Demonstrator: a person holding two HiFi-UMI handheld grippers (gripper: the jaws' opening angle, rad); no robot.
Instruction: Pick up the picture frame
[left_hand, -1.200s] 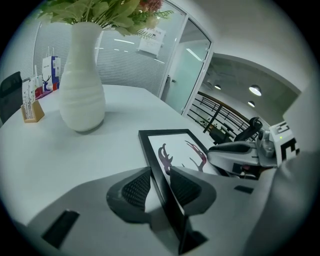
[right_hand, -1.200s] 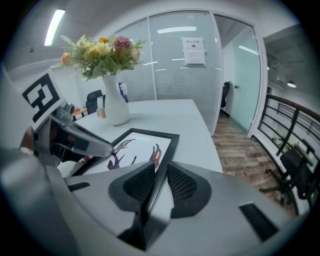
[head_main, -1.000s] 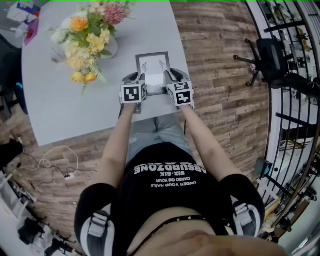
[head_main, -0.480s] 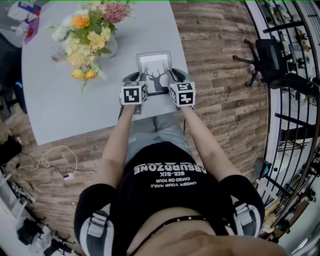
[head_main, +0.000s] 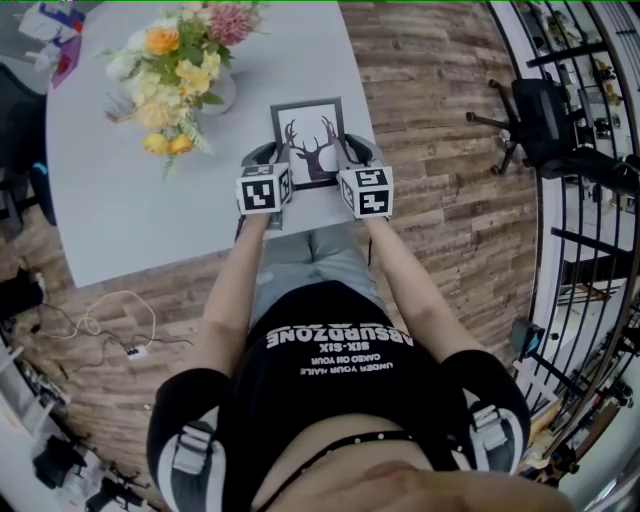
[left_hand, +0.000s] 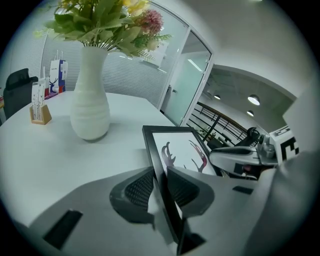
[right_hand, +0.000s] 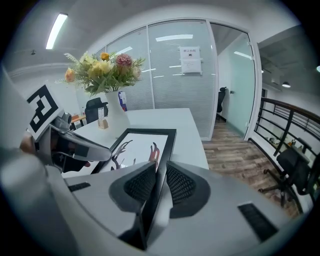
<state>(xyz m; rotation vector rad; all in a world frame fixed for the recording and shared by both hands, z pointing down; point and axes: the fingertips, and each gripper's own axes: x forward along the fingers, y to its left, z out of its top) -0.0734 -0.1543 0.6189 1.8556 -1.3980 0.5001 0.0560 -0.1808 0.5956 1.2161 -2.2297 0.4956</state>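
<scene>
The picture frame (head_main: 308, 135), black-edged with a deer-antler print, is held tilted above the near edge of the grey table (head_main: 120, 210). My left gripper (head_main: 272, 155) grips its left edge and my right gripper (head_main: 350, 152) its right edge. In the left gripper view the black frame edge (left_hand: 156, 150) runs between the pads of the left gripper (left_hand: 161, 187), whose jaws are closing on it. In the right gripper view the frame (right_hand: 137, 145) rises from the shut right gripper (right_hand: 161, 182), with the pads pressed on its edge.
A white vase of flowers (head_main: 185, 70) stands on the table just left of and beyond the frame; the vase (left_hand: 90, 107) looms close in the left gripper view. A small card stand (left_hand: 40, 112) sits farther back. An office chair (head_main: 545, 115) stands on the wood floor at right.
Both grippers have risen a little with the frame. Its far edge has tipped up, so the antler print now faces the head camera instead of a white glare.
</scene>
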